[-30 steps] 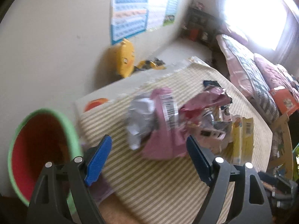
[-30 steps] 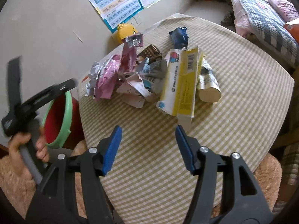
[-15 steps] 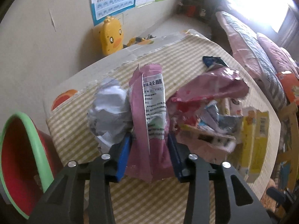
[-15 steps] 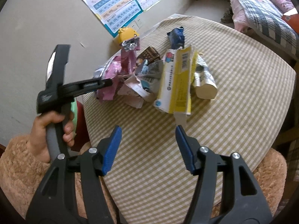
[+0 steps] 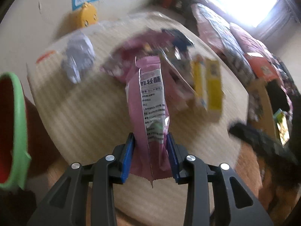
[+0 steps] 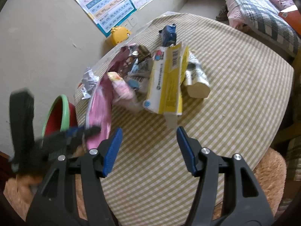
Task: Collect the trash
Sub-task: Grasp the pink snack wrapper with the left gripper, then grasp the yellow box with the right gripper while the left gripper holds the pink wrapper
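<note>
My left gripper (image 5: pixel 150 152) is shut on a pink snack wrapper (image 5: pixel 150 101) with a white label and holds it lifted off the table; it shows blurred in the right wrist view (image 6: pixel 99 107) beside the left gripper (image 6: pixel 79 133). A pile of trash lies on the checked table (image 6: pixel 235 86): a yellow carton (image 6: pixel 167 82), a crumpled silver wrapper (image 6: pixel 88 81), a blue wrapper (image 6: pixel 169 33) and a paper roll (image 6: pixel 197 82). A red bin with a green rim (image 6: pixel 56 114) stands at the table's left edge, also in the left wrist view (image 5: pixel 11 128). My right gripper (image 6: pixel 148 150) is open and empty above the table's near part.
A yellow duck toy (image 6: pixel 119 34) sits by the wall under posters (image 6: pixel 109 1). A bed with a plaid quilt (image 6: pixel 259 13) lies at the right. A fuzzy brown seat (image 6: pixel 267 169) is at the table's near edge.
My left gripper has pulled back toward the near left with the pink wrapper held in it, lifting it away from the pile. The right gripper has stayed open in place.
</note>
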